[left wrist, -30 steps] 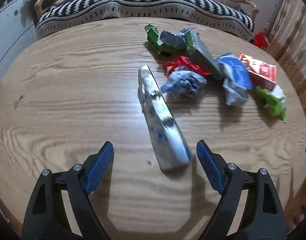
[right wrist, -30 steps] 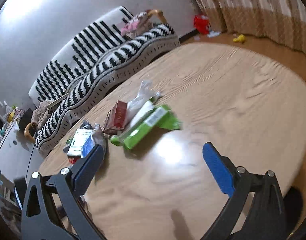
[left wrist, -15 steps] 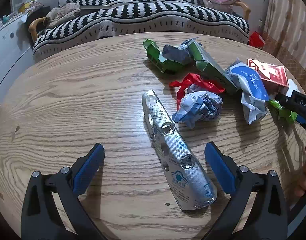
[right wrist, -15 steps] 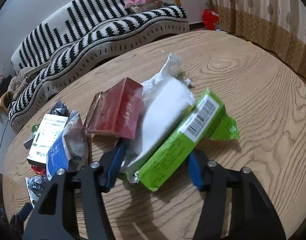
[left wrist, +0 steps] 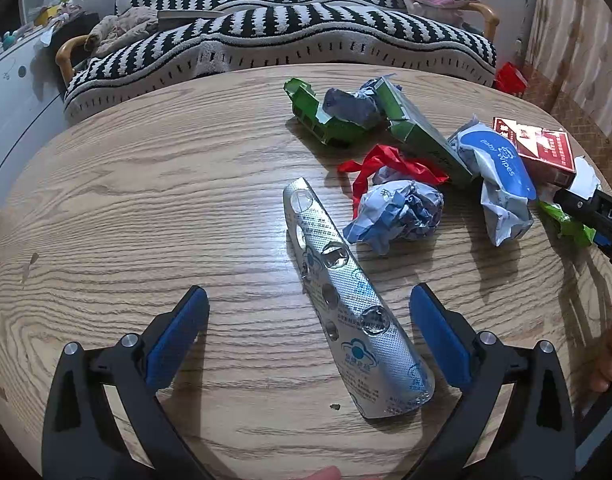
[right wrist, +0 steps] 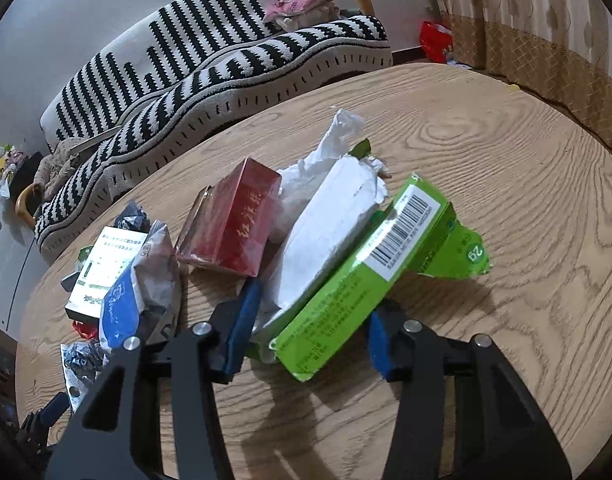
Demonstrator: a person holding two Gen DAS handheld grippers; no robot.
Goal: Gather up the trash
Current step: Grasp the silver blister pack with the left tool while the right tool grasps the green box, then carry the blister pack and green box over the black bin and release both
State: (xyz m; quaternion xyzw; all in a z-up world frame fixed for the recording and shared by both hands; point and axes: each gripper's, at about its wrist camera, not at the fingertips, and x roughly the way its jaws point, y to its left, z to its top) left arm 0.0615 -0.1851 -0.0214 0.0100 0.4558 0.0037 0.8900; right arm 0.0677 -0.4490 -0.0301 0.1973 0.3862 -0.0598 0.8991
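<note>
1. While the left gripper (left wrist: 306, 334) hangs over the bench (left wrist: 146, 208) with its fingers (left wrist: 176, 334) spread wide and holding nothing, a silver blister pack (left wrist: 348, 300) lies flat between them, nearer the right finger and touching neither.
2. Beyond that pack's far end sit a crumpled blue-white paper (left wrist: 398, 210) and a red scrap (left wrist: 386, 164); farther off lies a green carton (left wrist: 318, 116), and toward the right a wipes packet (left wrist: 500, 172).
3. In the right view, the right gripper (right wrist: 310, 324) has its fingers (right wrist: 242, 320) closed in on a green wrapper (right wrist: 358, 276) with white tissue (right wrist: 326, 224) inside it; both blue pads press its near end.
4. Just beyond the left finger stands a red box (right wrist: 234, 220), touching the tissue.
5. A striped sofa (right wrist: 210, 60) stands behind the bench.
</note>
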